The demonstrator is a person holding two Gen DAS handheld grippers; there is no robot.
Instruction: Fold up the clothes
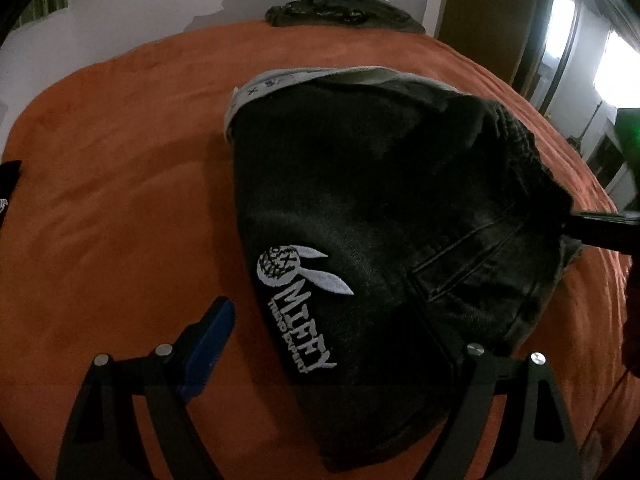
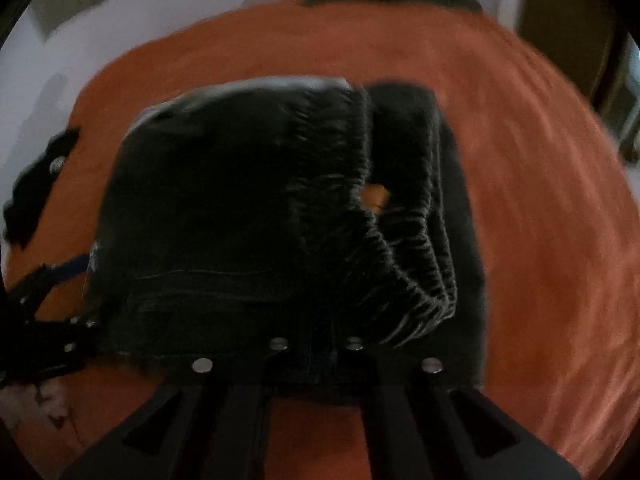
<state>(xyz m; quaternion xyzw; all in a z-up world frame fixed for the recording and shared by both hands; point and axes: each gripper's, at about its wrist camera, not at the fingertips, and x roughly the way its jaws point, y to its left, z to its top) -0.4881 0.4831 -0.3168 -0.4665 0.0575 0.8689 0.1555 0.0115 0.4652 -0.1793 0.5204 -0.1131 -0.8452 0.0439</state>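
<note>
Landmark: black denim garment [image 1: 380, 216] — folded into a thick bundle, lying in the middle of the bed's orange cover [image 1: 120, 200].
Garment detail: white embroidered logo [image 1: 298, 280] on its top face, toward the left tongs; a pale lining edge shows along its far side.
Left tongs [image 1: 332, 344]: tilted steeply down at the near edge of the garment, jaws spread wide, gripping nothing — the blue pad [image 1: 208, 344] stands over the cover just beside the garment's left side, the other finger over the denim.
Right tongs [image 2: 316, 344]: pitched steeply down at the garment's near right edge, jaws shut on the denim; the gathered waistband [image 2: 400, 240] bunches just beyond them. This view is blurred.
Right tongs from the left view: a dark finger reaching in at the garment's right corner.
Beyond the garment: 1 dark green pile of clothing [image 1: 344, 10] at the bed's far edge.
</note>
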